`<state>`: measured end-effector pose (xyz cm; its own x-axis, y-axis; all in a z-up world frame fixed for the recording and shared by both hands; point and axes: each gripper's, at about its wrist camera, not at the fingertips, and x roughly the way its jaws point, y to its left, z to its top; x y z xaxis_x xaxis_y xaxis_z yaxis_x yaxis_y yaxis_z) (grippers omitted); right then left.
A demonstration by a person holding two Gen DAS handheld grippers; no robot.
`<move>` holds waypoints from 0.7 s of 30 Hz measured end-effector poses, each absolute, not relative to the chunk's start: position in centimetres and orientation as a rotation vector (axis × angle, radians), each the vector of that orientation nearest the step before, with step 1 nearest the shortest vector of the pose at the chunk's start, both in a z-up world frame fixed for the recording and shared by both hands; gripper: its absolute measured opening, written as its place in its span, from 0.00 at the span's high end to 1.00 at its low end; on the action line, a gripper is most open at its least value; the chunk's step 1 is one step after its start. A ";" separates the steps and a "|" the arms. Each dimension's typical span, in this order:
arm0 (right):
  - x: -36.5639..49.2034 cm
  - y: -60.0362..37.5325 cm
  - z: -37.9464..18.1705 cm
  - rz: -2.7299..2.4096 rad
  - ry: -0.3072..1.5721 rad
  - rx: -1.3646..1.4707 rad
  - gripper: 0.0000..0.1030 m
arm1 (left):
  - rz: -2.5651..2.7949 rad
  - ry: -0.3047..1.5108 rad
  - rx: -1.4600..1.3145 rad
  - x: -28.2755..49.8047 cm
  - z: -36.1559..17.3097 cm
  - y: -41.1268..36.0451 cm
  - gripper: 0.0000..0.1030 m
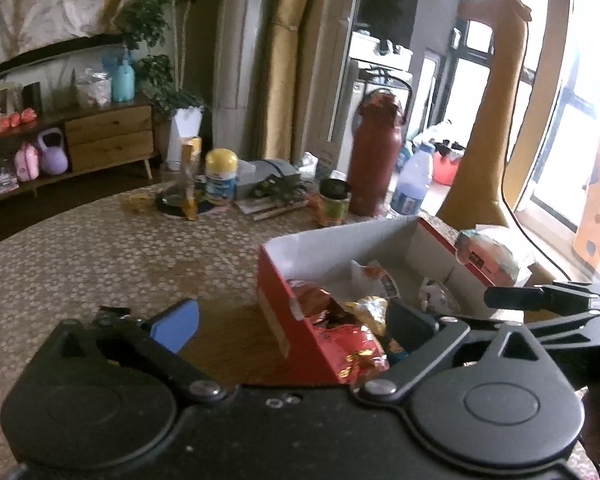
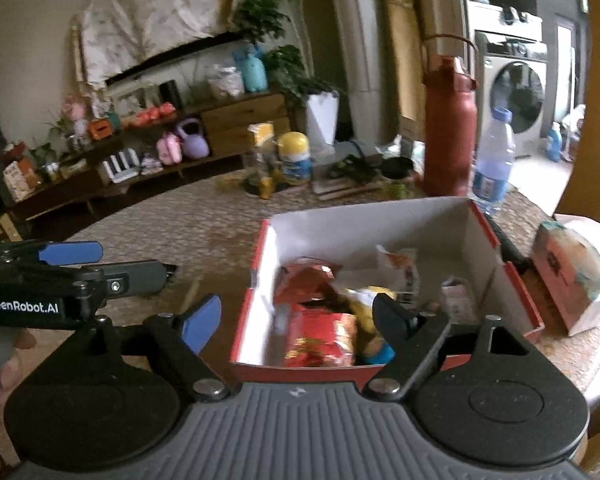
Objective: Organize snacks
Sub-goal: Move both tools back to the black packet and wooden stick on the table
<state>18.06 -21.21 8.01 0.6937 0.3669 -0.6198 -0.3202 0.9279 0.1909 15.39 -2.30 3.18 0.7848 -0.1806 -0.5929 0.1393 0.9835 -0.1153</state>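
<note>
left gripper spread wide, empty | right gripper spread wide, empty | snack packets in red box, between right fingers, just ahead | likely light, crinkly, slippery foil, crushable: pinch a packet's top edge

Box top open; tissue pack just beside

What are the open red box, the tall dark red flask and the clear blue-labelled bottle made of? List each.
Open red box: likely cardboard, matte white inside, folded corners.
Tall dark red flask: probably coated metal, dull sheen, wire handle.
Clear blue-labelled bottle: thin transparent plastic, blue cap.
</note>
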 end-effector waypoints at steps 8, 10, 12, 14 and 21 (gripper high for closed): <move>16.4 -18.1 8.2 0.474 0.665 0.119 0.02 | -0.071 0.603 -0.058 12.6 3.5 1.7 0.00; 16.2 -16.9 7.9 0.483 0.666 0.114 0.02 | -0.048 0.595 -0.066 12.1 3.4 2.8 0.00; 16.0 -15.9 7.5 0.484 0.664 0.103 0.02 | -0.031 0.591 -0.080 11.7 3.1 3.9 0.00; 16.0 -14.8 6.8 0.492 0.673 0.102 0.02 | -0.012 0.592 -0.094 11.6 2.7 4.9 0.00; 16.4 -10.7 4.9 0.518 0.687 0.051 0.02 | 0.044 0.619 -0.118 11.7 0.6 8.7 0.00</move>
<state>16.38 -10.67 4.86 0.6526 0.4725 -0.5923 -0.4395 0.8728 0.2122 11.67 8.66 0.64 0.8136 0.0061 -0.5814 -0.0768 0.9923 -0.0970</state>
